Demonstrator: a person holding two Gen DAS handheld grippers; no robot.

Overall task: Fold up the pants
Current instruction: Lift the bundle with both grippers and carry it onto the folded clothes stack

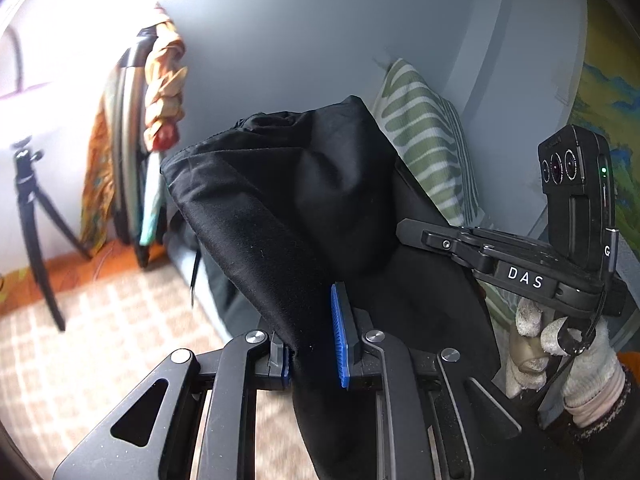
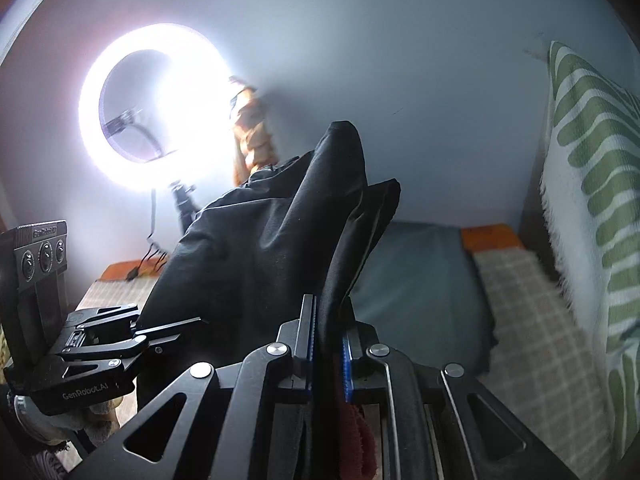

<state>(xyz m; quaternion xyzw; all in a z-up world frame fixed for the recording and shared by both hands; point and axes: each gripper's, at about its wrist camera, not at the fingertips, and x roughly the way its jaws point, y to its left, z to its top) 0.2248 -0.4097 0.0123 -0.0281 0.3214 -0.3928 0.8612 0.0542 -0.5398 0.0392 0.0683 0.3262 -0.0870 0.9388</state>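
Left gripper (image 1: 314,354): jaws partly closed, black cloth pinched between the 2 blue pads
Right gripper (image 2: 326,350): jaws nearly closed, clamped on a fold of the same cloth
Pants (image 1: 304,184): black, held up in the air between both grippers, bunched and draping over them
Gloved hand (image 1: 560,356): grips the right tool, seen from the left wrist view
Behind: green-striped cushion (image 2: 592,184) on the right, checked cover (image 2: 532,320) below
Far: ring light (image 2: 156,104) glowing, tripod (image 1: 36,224), pale wall (image 1: 320,32)
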